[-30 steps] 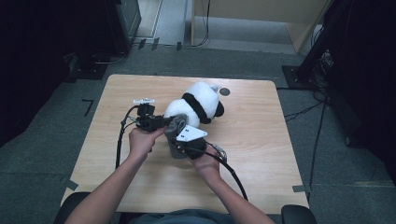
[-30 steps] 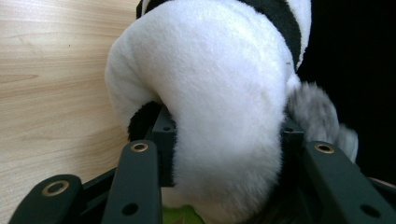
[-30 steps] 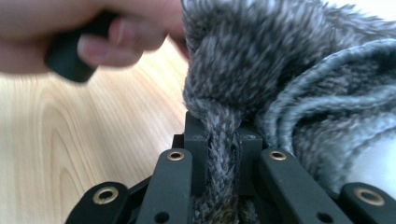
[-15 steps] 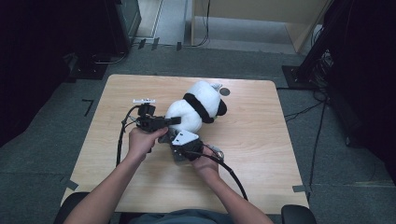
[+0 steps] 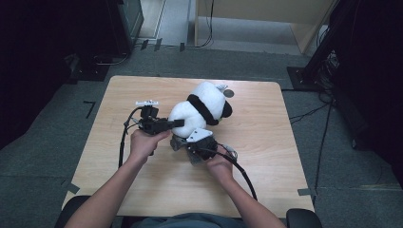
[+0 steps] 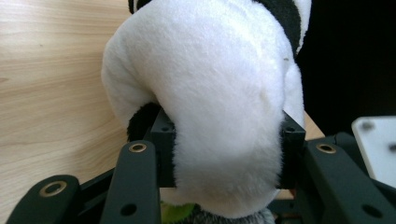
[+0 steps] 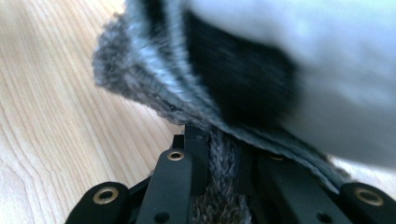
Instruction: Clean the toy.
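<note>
Plush panda [image 5: 202, 109] lies on its side near the middle of the wooden table [image 5: 285, 142], head toward the far right. Left gripper [image 5: 177, 123] comes in level from the left, jaws pinching the white rump of the panda [image 6: 219, 126], fur bulging between the pads. Just right and nearer the person, right gripper [image 5: 183, 144] is pressed tight on a grey fuzzy cloth [image 7: 154, 93] under the panda's rear.

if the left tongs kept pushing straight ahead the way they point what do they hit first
The plush panda itself: the left tongs are already clamped on its white body, which bulges straight ahead between them. Beyond it, depth is unclear.
</note>
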`<state>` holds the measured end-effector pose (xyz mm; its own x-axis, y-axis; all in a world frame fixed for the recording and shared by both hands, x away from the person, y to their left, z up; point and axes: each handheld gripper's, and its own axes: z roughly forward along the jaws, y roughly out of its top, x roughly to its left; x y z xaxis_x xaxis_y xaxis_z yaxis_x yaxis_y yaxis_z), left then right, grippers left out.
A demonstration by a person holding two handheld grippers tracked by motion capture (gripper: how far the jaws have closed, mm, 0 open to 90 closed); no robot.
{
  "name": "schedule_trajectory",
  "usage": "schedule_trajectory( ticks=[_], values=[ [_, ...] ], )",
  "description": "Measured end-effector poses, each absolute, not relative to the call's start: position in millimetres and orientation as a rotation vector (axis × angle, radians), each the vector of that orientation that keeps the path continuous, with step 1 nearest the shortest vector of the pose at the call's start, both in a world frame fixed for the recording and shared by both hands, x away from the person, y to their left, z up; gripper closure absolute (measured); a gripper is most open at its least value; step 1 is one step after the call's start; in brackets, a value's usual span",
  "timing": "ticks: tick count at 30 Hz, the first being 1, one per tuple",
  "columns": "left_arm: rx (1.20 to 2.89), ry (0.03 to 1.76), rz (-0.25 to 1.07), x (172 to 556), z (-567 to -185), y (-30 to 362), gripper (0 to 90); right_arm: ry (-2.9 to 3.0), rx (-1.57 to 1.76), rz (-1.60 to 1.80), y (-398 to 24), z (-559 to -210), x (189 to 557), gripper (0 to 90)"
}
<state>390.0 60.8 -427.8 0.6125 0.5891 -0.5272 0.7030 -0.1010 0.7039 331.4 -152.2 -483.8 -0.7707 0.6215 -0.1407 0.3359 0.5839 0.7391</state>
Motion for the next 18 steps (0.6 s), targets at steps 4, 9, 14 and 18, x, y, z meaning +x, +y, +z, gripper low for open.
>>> schedule_trajectory(
  ticks=[4,9,14,18],
  values=[
    [1.773,1.049,-0.114,390,-426,66,56.0,2.413,0.833,1.009,-165,-479,334,80.8],
    [1.783,1.036,-0.086,390,-424,69,56.0,2.402,0.852,0.990,-180,-469,335,80.7],
    [1.784,1.047,-0.068,391,-424,74,56.0,2.368,0.914,1.003,-199,-462,335,80.7],
    [1.790,1.043,-0.042,392,-425,77,55.9,2.360,0.978,1.048,-212,-455,337,80.6]
  ],
)
